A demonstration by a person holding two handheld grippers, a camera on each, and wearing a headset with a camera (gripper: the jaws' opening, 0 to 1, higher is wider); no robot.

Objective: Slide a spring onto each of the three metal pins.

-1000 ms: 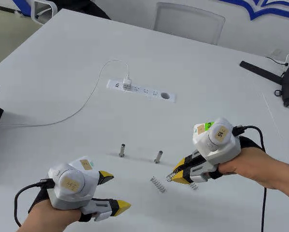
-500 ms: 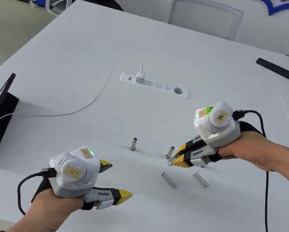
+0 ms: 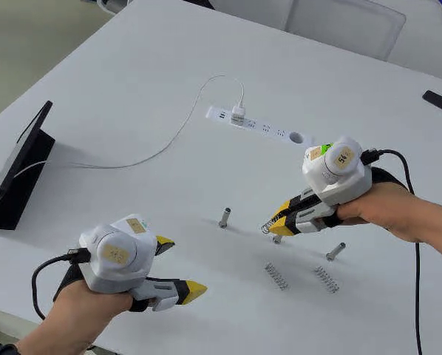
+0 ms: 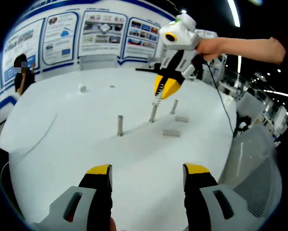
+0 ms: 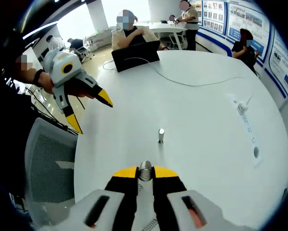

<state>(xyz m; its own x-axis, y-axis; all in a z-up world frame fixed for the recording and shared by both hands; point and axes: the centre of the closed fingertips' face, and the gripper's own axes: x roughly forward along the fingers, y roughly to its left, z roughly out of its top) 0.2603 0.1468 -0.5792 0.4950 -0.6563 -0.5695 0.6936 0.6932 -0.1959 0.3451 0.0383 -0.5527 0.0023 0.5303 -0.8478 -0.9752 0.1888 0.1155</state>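
The right gripper fingers are clamping the light, probably bendy thin steel coil spring by its top, above a short metal pin. The left gripper, at eight o'clock, is idling with fingers apart.

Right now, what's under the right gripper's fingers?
The fingers pinch a spring, hanging just over an upright metal pin. In the head view they cover the pin's top; spring-to-pin contact cannot be told.
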